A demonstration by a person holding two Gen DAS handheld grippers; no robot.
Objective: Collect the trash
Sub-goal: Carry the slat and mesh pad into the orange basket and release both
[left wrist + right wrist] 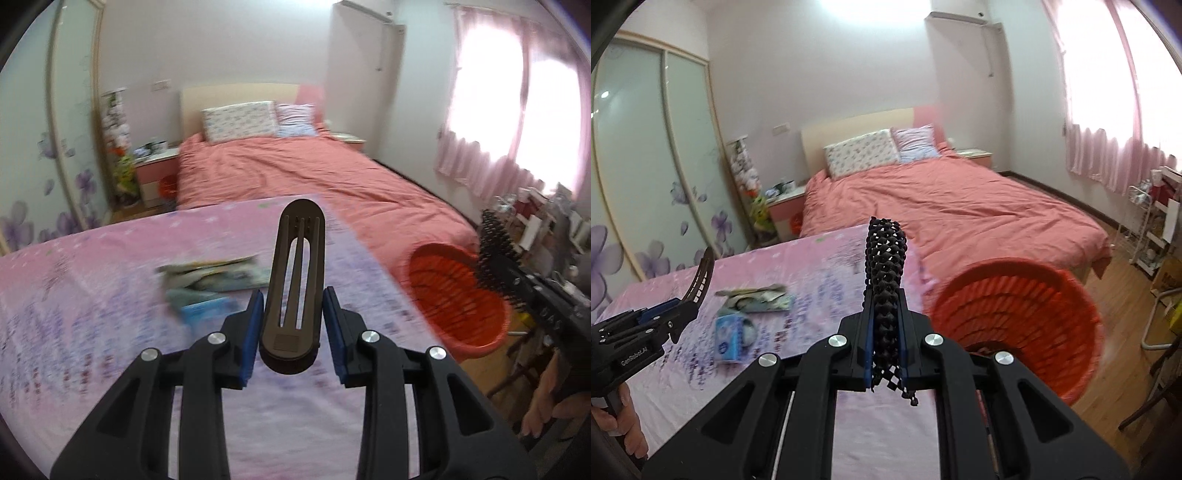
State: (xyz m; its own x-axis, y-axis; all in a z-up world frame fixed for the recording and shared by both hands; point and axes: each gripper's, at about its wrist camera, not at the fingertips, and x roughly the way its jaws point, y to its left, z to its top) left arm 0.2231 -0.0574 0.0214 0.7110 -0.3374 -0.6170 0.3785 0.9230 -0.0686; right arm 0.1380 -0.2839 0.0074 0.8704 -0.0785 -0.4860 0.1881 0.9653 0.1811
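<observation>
The left gripper [293, 325] holds a dark brown curved tool [295, 273], a flat slotted piece with a rounded tip. Its jaws stand partly apart, with the tool's lower end between the blue pads [253, 325]; from the left wrist view a thin gap seems to remain at each side, so I cannot tell how firmly they press. The long axis of this tool runs along the fingers, away from the camera, and the tip points toward the bed [314, 173]. In the right wrist view the same tool curves upward from the left gripper [677, 308].

The right gripper [886, 339] has its jaws pressed together on a black spiky strip [884, 266]. The strip stands along the fingers as well, its free end pointing up and forward, while some loose links hang below the pads.

The trash lies on the table with a pink flowered cloth [820, 266]: a pile of crumpled wrappers [757, 297] and just beside it, nearer to the camera, a small blue packet [729, 338]. Both are left of the right gripper and ahead of the left one, not touched by any tool. The wrappers lie flat, with the long side across the picture.

A red slatted basket [1015, 317] stands at the right edge of the table, its opening turned toward the camera.
</observation>
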